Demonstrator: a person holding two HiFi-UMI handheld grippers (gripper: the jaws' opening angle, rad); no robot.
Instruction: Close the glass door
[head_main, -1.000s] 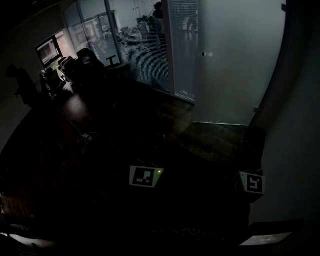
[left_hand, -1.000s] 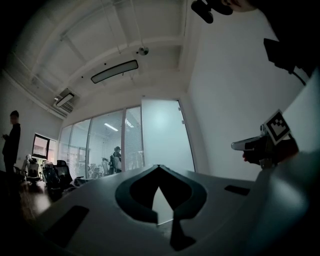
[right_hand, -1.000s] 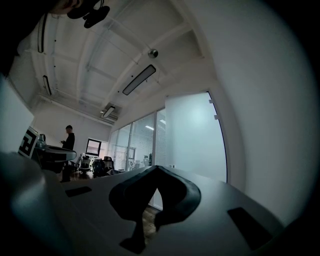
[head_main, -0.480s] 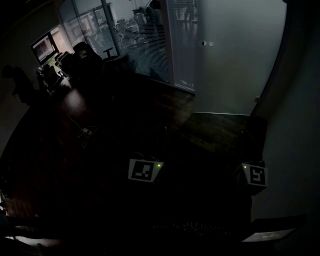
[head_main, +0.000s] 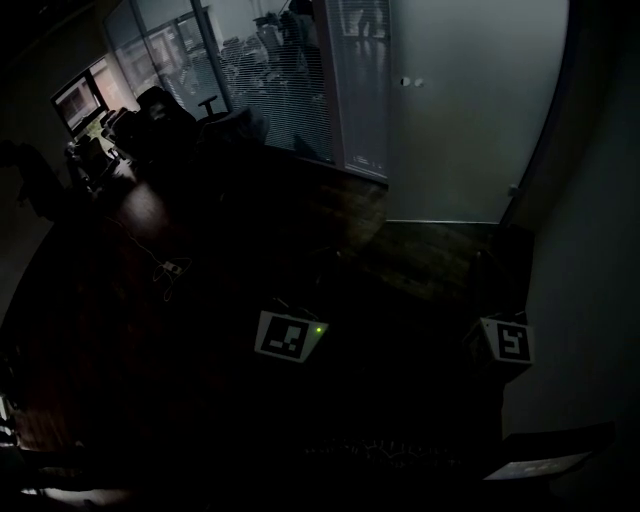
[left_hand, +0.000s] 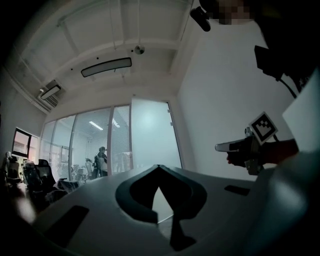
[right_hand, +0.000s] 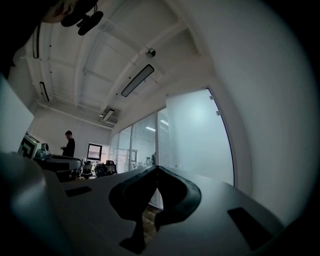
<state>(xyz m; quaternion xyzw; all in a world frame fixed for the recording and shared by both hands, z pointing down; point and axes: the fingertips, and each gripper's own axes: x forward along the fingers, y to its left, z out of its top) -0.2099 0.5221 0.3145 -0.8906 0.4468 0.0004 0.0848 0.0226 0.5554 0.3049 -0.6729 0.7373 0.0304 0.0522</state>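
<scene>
The frosted glass door (head_main: 460, 110) stands ahead at the upper right of the dark head view, with a small lock fitting (head_main: 410, 82) near its left edge. It also shows as a pale panel in the left gripper view (left_hand: 150, 135) and the right gripper view (right_hand: 197, 135). My left gripper (left_hand: 159, 167) is shut and empty; its marker cube (head_main: 290, 337) is lit by a green light. My right gripper (right_hand: 156, 168) is shut and empty too, and its cube (head_main: 505, 342) sits near the right wall. The right gripper (left_hand: 220, 147), held in a hand, points toward the door. Neither gripper touches the door.
A glass partition with blinds (head_main: 290, 90) runs left of the door. Office chairs (head_main: 165, 110) and a lit monitor (head_main: 78, 100) stand at the far left, with a cable (head_main: 165, 270) on the dark wood floor. One person stands behind the glass (left_hand: 101, 160), another by the desks (right_hand: 67, 145). A white wall (head_main: 590, 300) closes the right side.
The whole scene has slid slightly upward in the head view, door and both marker cubes together. Both grippers keep about the same spacing from the door.
</scene>
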